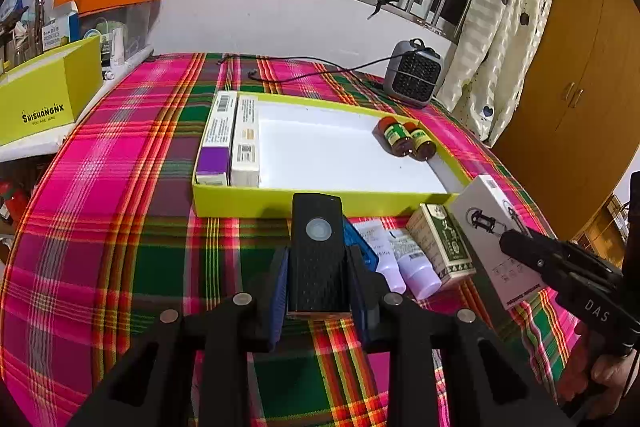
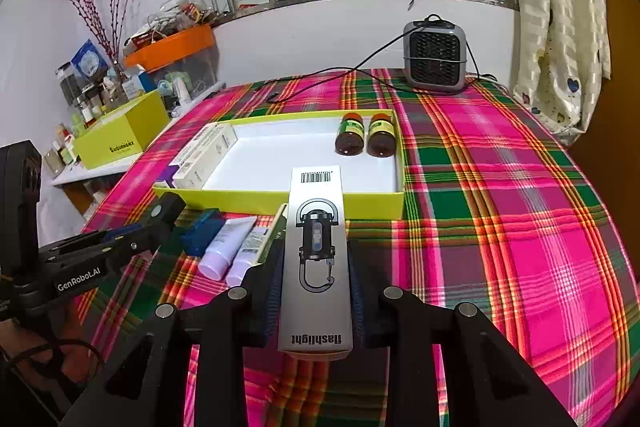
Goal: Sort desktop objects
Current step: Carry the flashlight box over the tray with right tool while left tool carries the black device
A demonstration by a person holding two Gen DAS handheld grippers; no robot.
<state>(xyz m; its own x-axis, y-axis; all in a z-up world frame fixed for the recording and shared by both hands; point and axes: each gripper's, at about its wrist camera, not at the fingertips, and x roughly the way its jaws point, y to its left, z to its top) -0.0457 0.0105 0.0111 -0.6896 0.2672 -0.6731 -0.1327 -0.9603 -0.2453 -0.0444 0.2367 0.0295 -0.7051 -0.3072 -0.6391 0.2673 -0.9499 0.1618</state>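
Gripping a black device [image 1: 316, 255], the left gripper [image 1: 318, 291] is holding it clear of the plaid tablecloth [image 2: 520, 211], just short of the yellow-green tray [image 1: 224, 201]. The right gripper [image 2: 316, 303] is clamping a flashlight box [image 2: 316, 255] whose far end is overhanging the tray's near wall. Carry each item level over the wall, lower it onto bare white floor between the cartons [image 1: 232, 139] and bottles [image 2: 364, 133], then release

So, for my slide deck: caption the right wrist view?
Right tongs grip flashlight box before the lime tray.
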